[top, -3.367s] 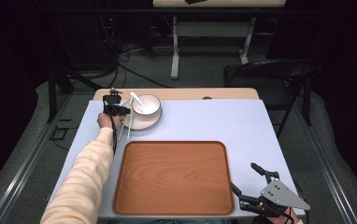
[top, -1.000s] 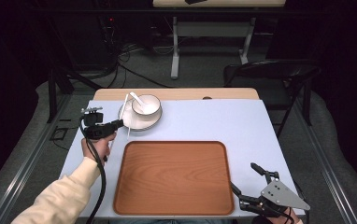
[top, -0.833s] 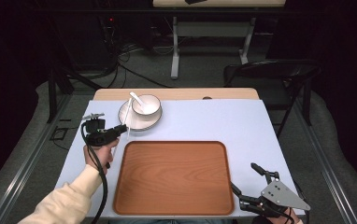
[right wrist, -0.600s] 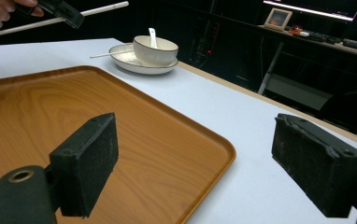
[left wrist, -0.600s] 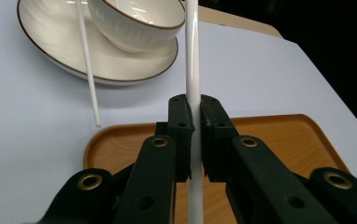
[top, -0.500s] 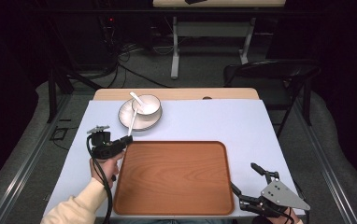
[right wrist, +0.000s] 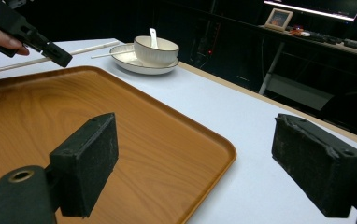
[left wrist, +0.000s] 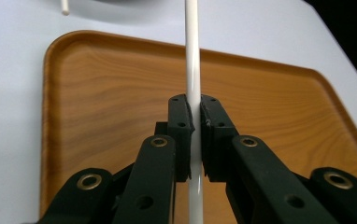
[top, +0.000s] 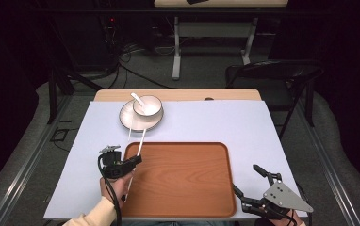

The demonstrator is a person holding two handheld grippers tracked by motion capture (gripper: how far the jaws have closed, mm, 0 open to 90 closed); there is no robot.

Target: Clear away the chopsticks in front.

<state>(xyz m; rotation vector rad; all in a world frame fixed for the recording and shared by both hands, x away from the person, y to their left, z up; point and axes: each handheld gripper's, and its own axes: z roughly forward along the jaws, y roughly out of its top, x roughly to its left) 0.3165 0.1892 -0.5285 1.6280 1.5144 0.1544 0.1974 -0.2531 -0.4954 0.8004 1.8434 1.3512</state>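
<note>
At the tray's (top: 178, 176) left edge, one chopstick (left wrist: 193, 70) is gripped by the left claw (top: 132, 161), not yet set down. The second chopstick (top: 129, 134) remains beside the plate (top: 127, 120). The right claw (top: 249, 186) is held open, idle.

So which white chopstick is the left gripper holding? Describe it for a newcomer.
Start at the wooden tray on the pale table. Along its left edge, the left gripper clamps one thin white chopstick. Its twin lies loose on the table near the white plate.
</note>
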